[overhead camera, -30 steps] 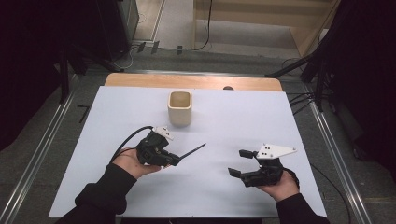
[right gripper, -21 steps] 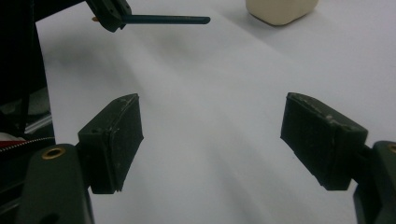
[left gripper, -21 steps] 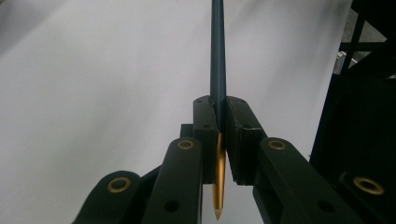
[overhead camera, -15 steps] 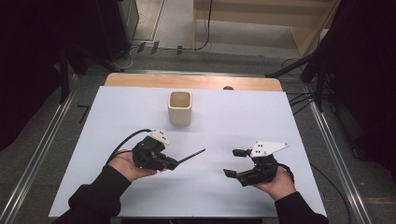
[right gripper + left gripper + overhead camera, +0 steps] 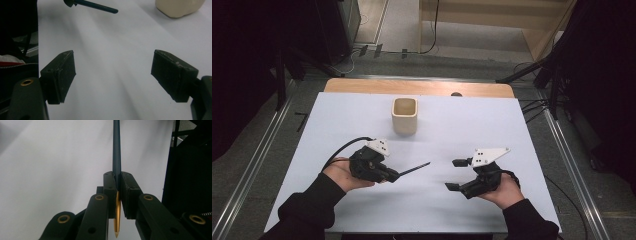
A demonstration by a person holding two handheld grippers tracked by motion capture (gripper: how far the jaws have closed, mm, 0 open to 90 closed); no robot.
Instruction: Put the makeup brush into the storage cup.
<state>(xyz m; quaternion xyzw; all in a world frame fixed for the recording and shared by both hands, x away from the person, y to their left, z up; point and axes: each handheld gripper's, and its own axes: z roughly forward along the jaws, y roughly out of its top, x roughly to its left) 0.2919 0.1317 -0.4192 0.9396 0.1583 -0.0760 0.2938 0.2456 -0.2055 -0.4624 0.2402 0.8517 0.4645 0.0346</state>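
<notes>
You have the white table point(image 5: 522, 130) open on all sides of your hands; its wooden far edge point(image 5: 362, 86) lies beyond the cream cup point(image 5: 404, 115), which stands upright near that edge, well apart from both grippers. Your left gripper point(image 5: 391, 175) pinches a dark pencil point(image 5: 414, 168), jaws pressed together on it. The shaft is dark blue-green and runs out past the jaws toward the table's middle; a gold tapered tip point(image 5: 116, 220) sticks out behind them. Your right gripper point(image 5: 455, 174) hovers near the table's front edge, jaws spread wide with nothing between them.
</notes>
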